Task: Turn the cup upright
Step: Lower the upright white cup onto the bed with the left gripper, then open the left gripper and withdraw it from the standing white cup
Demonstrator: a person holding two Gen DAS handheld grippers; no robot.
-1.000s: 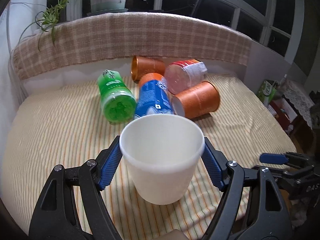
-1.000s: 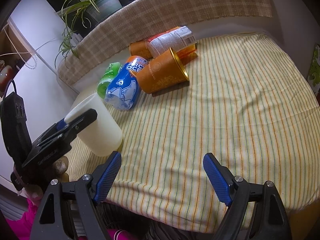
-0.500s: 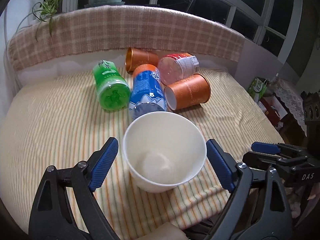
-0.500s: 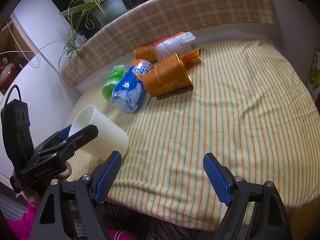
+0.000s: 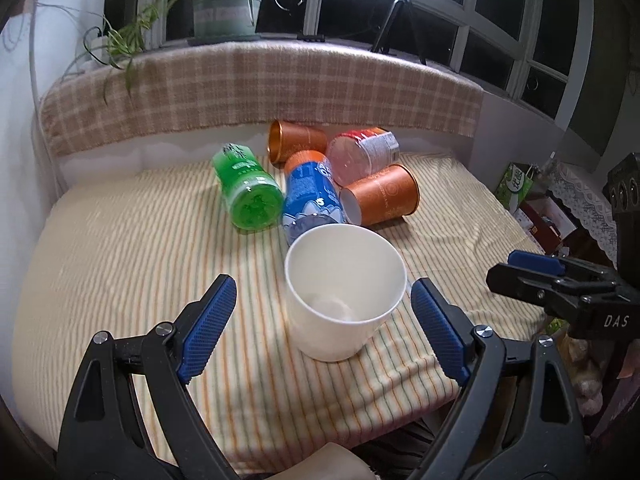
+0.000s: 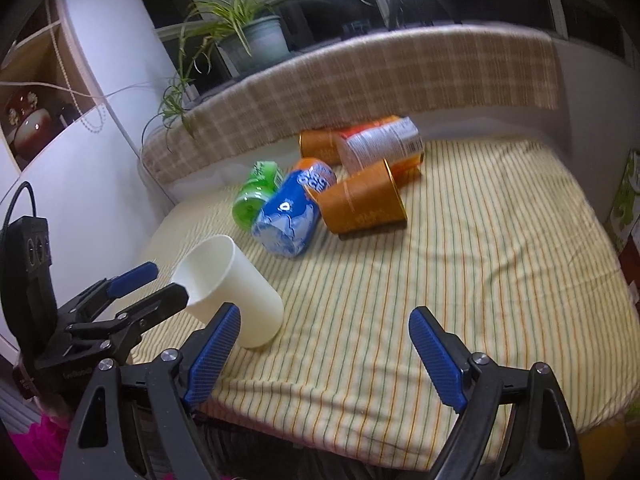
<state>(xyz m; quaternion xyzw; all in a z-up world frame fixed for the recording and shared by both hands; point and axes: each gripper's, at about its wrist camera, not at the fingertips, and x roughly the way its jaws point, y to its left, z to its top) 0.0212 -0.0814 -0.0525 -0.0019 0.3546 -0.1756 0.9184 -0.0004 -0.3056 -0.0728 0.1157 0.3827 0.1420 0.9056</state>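
Observation:
A white cup (image 5: pixel 344 292) stands upright, mouth up, on the striped cloth near the table's front edge. It also shows in the right wrist view (image 6: pixel 236 292). My left gripper (image 5: pixel 324 324) is open, its blue pads wide on either side of the cup and not touching it. My right gripper (image 6: pixel 324 356) is open and empty above the front of the table, to the right of the cup. The right gripper shows at the right edge of the left wrist view (image 5: pixel 560 284).
Behind the cup lie several tipped cups: a green one (image 5: pixel 248 188), a blue one (image 5: pixel 312 196), two orange ones (image 5: pixel 384 196) (image 5: pixel 296 144) and a red-and-white one (image 5: pixel 364 152). A checked backrest (image 5: pixel 256 88) and a potted plant (image 5: pixel 224 8) stand behind the table.
My left gripper has let go of the white cup and opened wide. The cup now stands free on the cloth. The left gripper has drawn back a little. The right gripper stayed open.

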